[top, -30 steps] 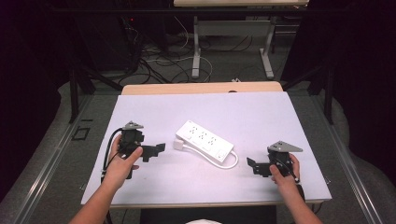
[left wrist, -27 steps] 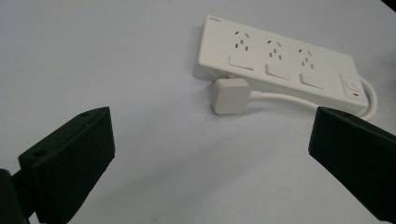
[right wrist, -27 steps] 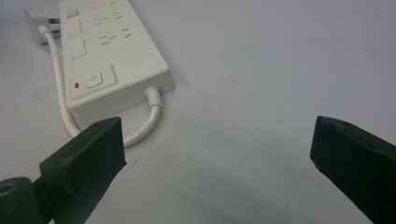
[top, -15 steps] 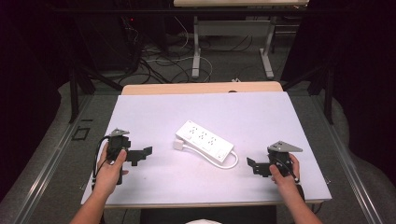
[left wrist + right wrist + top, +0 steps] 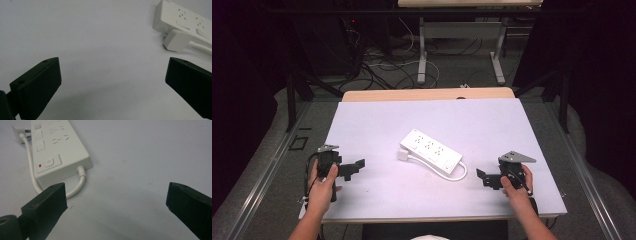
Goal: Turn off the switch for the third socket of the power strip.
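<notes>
Resting low at the lower left of the frame, the left gripper (image 5: 353, 167) has slid outward since before, jaws released and empty. The right gripper (image 5: 486, 178) stays at lower right, also released. The white power strip (image 5: 431, 151) lies in the centre, apart from both.

Power strip (image 5: 431, 153) mid-table (image 5: 492, 120), between both tools.

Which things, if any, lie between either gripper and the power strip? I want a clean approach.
Nothing visible does. Bare white table lies between the open left gripper and the power strip, and between the open right gripper and its cord.
</notes>
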The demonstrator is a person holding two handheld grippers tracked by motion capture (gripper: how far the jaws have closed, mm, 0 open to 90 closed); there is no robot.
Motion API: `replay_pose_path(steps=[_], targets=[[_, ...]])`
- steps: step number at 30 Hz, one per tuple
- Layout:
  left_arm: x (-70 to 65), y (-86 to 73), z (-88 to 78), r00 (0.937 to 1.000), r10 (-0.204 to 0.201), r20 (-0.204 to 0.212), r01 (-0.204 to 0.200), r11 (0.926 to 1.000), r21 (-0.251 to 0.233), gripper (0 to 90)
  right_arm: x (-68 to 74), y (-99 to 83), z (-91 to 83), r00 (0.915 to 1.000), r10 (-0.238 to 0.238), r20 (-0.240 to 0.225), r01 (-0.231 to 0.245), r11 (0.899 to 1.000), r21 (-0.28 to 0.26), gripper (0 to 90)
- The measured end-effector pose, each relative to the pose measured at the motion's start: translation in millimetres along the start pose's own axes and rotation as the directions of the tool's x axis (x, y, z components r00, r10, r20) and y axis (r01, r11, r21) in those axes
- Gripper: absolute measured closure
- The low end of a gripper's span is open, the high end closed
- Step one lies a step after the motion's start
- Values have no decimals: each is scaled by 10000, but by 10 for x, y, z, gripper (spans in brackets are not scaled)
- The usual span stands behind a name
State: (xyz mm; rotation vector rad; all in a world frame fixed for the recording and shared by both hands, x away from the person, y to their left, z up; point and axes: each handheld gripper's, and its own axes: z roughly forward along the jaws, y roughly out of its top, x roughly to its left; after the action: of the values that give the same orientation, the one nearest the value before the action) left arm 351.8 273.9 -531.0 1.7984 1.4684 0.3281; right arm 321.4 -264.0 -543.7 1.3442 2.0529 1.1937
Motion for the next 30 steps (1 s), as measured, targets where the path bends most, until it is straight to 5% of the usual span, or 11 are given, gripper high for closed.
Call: replay_pose_path(steps=[13,30], targets=[[91,-110,107,9982,343,-494,-342,9994,29,3,-4,2,2,10000,-17,62,17,10000,-8,27],[227,-166,123,9981,-25,-609,40,9997,250,4,-7,1,5,10000,-20,-37,21,10000,30,27]])
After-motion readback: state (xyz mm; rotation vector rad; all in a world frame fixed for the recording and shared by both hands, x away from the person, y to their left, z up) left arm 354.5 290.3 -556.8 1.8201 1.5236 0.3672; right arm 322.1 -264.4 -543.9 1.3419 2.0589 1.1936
